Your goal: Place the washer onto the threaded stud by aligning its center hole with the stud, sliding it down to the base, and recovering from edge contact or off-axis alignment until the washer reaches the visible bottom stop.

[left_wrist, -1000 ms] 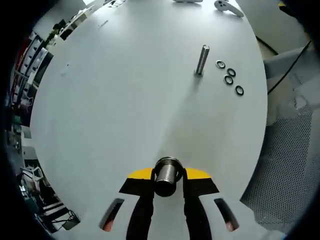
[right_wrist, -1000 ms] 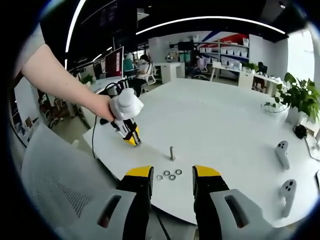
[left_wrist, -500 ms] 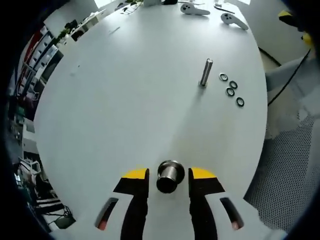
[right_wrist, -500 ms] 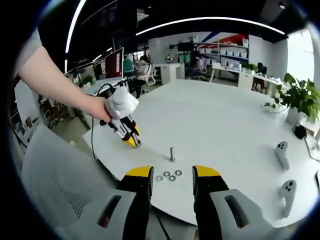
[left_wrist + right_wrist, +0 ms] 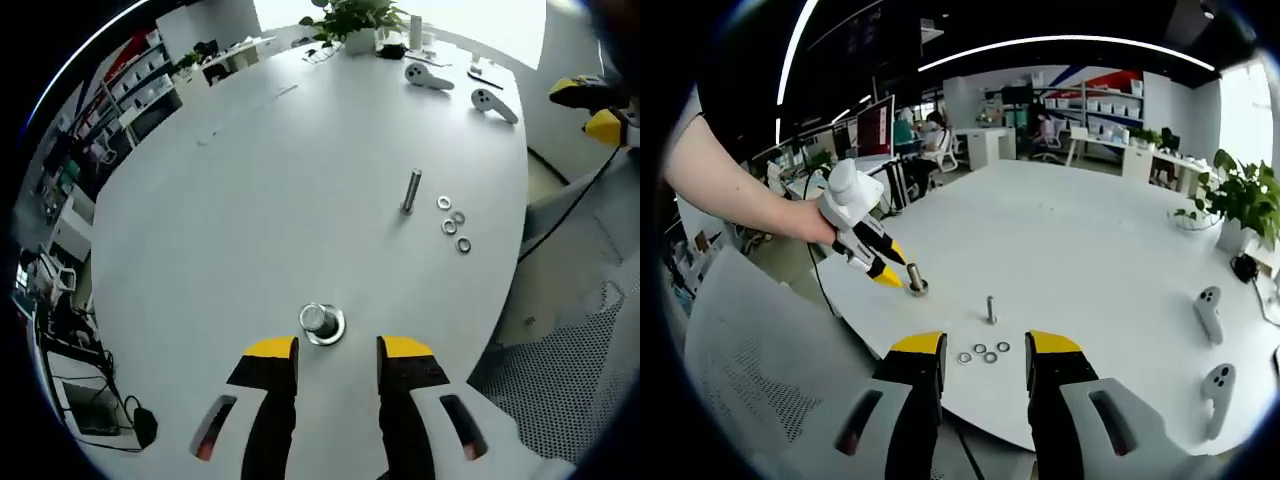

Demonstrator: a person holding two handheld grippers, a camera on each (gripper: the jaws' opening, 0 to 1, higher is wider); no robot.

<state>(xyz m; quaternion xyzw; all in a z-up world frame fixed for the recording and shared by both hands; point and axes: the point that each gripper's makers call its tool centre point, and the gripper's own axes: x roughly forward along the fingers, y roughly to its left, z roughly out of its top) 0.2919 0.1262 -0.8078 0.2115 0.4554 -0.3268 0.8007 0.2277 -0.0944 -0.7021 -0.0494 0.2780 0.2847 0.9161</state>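
White table (image 5: 250, 200) carries an upright stud (image 5: 411, 190), four washers (image 5: 452, 224) beside it, a metal cylinder (image 5: 321, 323). Left gripper (image 5: 337, 352) and right gripper (image 5: 985, 352) gape empty. No legible writing.

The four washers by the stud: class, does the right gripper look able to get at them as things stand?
Probably yes. The washers lie flat on the table just ahead of the open right gripper, beside the stud, with nothing between.

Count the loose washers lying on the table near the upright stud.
4, in a short row on the table beside the stud: washers at and. None appears hidden.
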